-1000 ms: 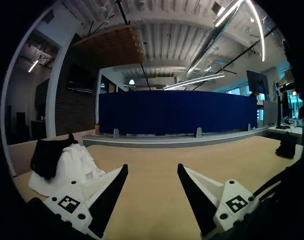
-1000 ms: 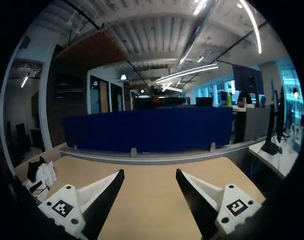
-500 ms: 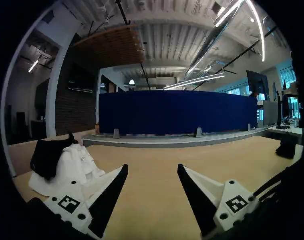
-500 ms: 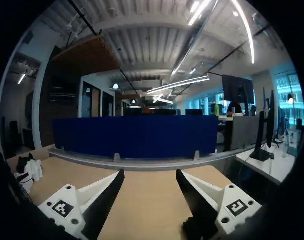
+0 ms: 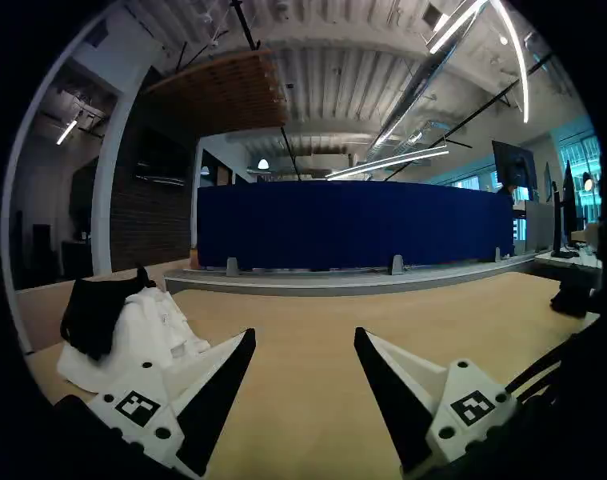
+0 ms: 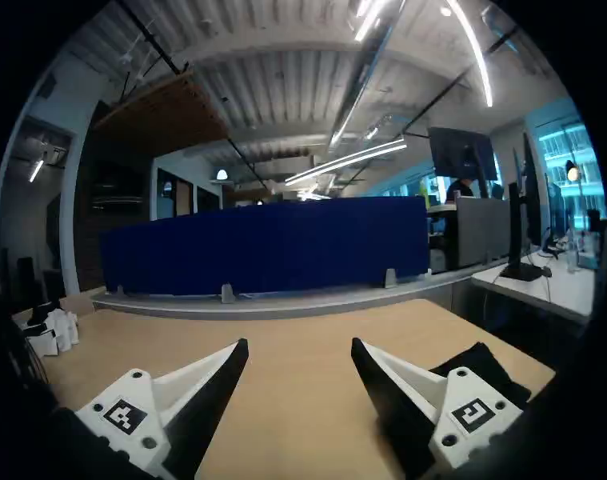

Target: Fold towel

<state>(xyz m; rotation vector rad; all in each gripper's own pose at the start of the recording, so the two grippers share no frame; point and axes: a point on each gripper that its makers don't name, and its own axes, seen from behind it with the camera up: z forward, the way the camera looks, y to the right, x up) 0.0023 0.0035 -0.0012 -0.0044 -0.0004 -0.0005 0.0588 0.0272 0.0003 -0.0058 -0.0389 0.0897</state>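
Two released, empty: left hand-held gripper (image 5: 303,356) & right hand-held gripper (image 6: 299,360), over table (image 5: 319,320). Black towel (image 6: 499,372) lies by right's finger; white cloth pile (image 5: 147,332) near left's.

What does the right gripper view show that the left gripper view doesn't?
Right gripper view: open right gripper, flat black cloth beside it. Left gripper view: open left gripper. Both: wooden table, blue partition, white-and-black cloth pile, nearer in the left; a dark lump at its right edge may be that cloth.
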